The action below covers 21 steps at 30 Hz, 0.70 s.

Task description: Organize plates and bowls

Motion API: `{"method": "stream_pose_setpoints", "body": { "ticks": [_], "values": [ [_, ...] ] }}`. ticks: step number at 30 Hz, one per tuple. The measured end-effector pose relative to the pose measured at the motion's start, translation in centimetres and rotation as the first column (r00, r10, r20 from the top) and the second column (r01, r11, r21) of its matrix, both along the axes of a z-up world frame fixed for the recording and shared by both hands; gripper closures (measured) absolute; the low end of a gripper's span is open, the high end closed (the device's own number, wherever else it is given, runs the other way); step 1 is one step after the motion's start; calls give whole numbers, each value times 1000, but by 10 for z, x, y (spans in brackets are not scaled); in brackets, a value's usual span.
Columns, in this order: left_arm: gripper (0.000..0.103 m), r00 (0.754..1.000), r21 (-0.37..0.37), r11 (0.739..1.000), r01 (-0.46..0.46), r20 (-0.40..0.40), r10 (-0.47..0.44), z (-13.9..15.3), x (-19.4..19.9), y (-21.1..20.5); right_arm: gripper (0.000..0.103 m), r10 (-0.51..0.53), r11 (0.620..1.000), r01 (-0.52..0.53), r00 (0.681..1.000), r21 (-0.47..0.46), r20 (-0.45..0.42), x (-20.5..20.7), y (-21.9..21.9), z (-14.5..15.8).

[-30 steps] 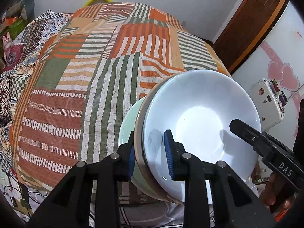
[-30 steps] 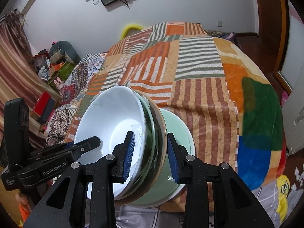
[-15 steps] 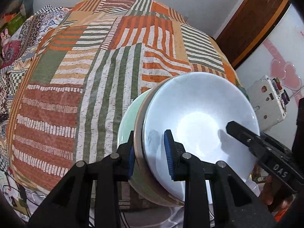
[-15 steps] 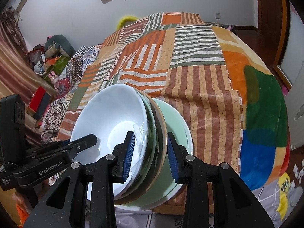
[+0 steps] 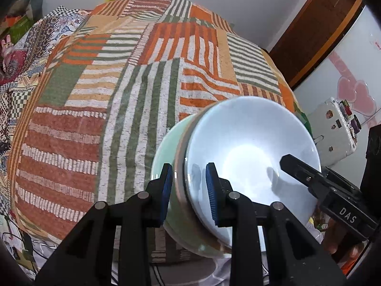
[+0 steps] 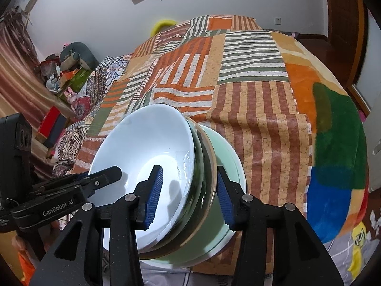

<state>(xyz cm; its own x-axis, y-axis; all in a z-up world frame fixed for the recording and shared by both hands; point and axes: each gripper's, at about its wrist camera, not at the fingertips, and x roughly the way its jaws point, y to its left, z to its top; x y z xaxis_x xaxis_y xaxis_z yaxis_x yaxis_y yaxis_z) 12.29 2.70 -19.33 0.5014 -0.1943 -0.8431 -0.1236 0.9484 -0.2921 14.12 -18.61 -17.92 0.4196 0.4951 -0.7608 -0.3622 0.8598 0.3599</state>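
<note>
A stack of nested dishes is held on edge above the near end of the bed: a white bowl (image 5: pixel 252 157) (image 6: pixel 147 152) on the inside, dark and tan rimmed dishes (image 6: pixel 207 166) behind it, and a pale green plate (image 5: pixel 166 152) (image 6: pixel 226 190) on the outside. My left gripper (image 5: pixel 188 190) is shut on the rim of the stack at one side. My right gripper (image 6: pixel 189 195) is shut on the rim at the other side. Each gripper shows in the other's view, the right (image 5: pixel 297 166) and the left (image 6: pixel 104 174).
A patchwork striped blanket (image 5: pixel 119 95) (image 6: pixel 250 76) covers the bed under and beyond the stack. A white appliance (image 5: pixel 333 131) and a dark wooden door (image 5: pixel 316 28) stand to the right. Toys and boxes (image 6: pixel 62 71) lie along the bed's left side.
Both grippers have carried the stack a little forward and lower over the bed. Both grips are unchanged.
</note>
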Motion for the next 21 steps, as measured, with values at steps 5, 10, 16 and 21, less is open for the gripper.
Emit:
{"method": "stream_pose_setpoints", "body": {
  "ticks": [5, 10, 16, 21],
  "values": [
    [72, 998, 17, 1000, -5, 66, 3, 26, -12, 5, 61, -20, 1000, 20, 999, 5, 35, -5, -9, 15],
    [70, 985, 48, 999, -3, 173, -5, 63, -31, 2, 60, -27, 1000, 25, 994, 16, 107, -14, -14, 39],
    [65, 948, 77, 997, -6, 318, -19, 112, -57, -2, 60, -24, 999, 16, 974, 38, 225, -32, -18, 75],
    [61, 899, 98, 995, -25, 437, -21, 151, -80, -5, 53, -43, 997, 18, 939, 76, 342, -50, -26, 109]
  ]
}}
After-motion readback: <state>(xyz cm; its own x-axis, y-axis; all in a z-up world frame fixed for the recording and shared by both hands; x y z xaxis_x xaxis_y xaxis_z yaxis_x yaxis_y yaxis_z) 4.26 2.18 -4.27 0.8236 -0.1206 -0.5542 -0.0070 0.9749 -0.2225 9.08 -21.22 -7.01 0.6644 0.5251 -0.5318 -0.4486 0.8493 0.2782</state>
